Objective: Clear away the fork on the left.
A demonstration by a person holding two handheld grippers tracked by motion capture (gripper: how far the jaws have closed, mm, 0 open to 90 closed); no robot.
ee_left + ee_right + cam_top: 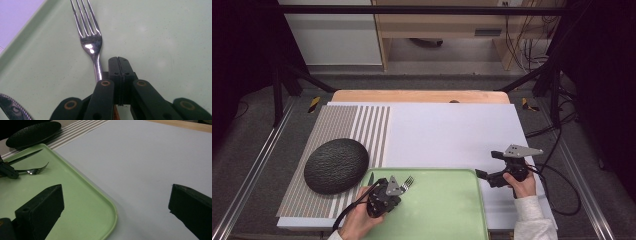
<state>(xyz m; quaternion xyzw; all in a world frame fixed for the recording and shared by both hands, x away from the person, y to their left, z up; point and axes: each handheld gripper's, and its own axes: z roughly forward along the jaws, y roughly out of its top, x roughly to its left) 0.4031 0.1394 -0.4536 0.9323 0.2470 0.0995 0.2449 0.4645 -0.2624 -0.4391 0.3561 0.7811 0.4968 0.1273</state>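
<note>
Four tines of a steel fork (90,37) point away from the left gripper (119,65) in the left gripper view, lying flat on the pale green tray (160,32). The fork's handle runs back beside the jaws on their left. The jaws themselves are pressed together pad to pad with nothing between them, and the handle sits just outside the closed pair, touching or nearly touching it; I cannot tell which. A knife (11,107) with a serrated edge shows at the lower left corner of that view, also on the tray.

From the high view, the fork (407,182) lies near the tray's (447,210) upper left corner, with the left gripper (384,196) over its handle end. The knife (371,178) lies just left of it. A dark, textured oval plate (336,165) rests on a striped placemat (357,125) beyond the tray's left edge.

Off the tray's right side, the right gripper (494,167) hangs over the white table cover (452,135), its jaws spread wide and holding nothing.
</note>
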